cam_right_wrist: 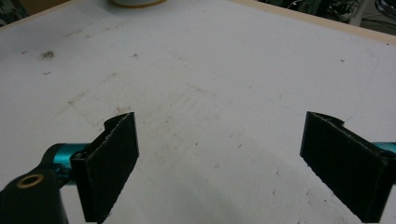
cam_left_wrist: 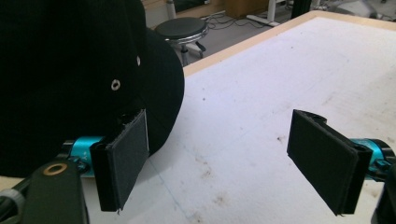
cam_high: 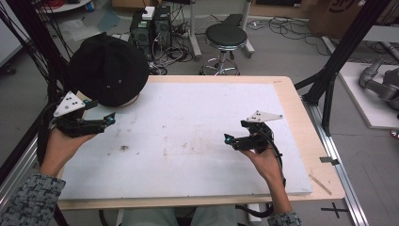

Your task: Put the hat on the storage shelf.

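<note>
A lab: computer towers (cam_high: 150, 28) and tangled cables (cam_high: 171, 49) on the floor, a stool (cam_high: 226, 40), black frame struts (cam_high: 343, 52), a robot arm (cam_high: 381, 82).

Even, diffuse overhead light keeps the white table top (cam_high: 197, 122) bright without glare and the shadows soft. The black cap (cam_high: 107, 69) reads as a near-featureless dark mass. Both gripper views are slightly soft, blurring nearest the lens.
</note>
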`<state>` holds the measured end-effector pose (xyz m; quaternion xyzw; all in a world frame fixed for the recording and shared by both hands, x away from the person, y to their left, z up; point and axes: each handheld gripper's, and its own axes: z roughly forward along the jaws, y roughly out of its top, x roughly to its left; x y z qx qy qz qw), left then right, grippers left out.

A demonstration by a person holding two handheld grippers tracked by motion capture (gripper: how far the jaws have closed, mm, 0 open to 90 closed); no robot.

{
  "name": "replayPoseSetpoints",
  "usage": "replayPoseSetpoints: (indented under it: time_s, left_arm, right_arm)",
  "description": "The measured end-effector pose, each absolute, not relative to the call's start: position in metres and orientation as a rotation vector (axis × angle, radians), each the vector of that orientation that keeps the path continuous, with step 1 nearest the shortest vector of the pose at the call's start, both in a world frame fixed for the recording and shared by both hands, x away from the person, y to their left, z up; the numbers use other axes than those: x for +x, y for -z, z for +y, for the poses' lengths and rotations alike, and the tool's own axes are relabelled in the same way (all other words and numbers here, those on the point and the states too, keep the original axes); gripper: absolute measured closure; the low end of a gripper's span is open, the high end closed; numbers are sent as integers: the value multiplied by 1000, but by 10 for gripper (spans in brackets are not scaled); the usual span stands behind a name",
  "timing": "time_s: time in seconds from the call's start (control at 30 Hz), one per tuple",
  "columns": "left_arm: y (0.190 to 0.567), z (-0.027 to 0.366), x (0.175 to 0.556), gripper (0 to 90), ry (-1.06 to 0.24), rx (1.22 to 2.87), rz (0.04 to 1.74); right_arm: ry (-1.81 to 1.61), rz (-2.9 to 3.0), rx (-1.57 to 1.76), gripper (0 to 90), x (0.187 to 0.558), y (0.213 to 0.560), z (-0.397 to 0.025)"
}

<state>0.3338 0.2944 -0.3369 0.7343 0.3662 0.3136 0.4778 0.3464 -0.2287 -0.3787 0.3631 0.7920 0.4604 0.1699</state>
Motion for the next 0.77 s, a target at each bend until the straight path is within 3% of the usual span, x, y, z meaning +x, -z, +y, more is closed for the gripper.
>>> replayPoseSetpoints:
  time_s: [0.77]
  left_arm:
    - [365, 296, 324, 209, -766, 1769, 932]
  right_arm:
    - [-1296, 2268, 1028, 113, 347, 379, -224]
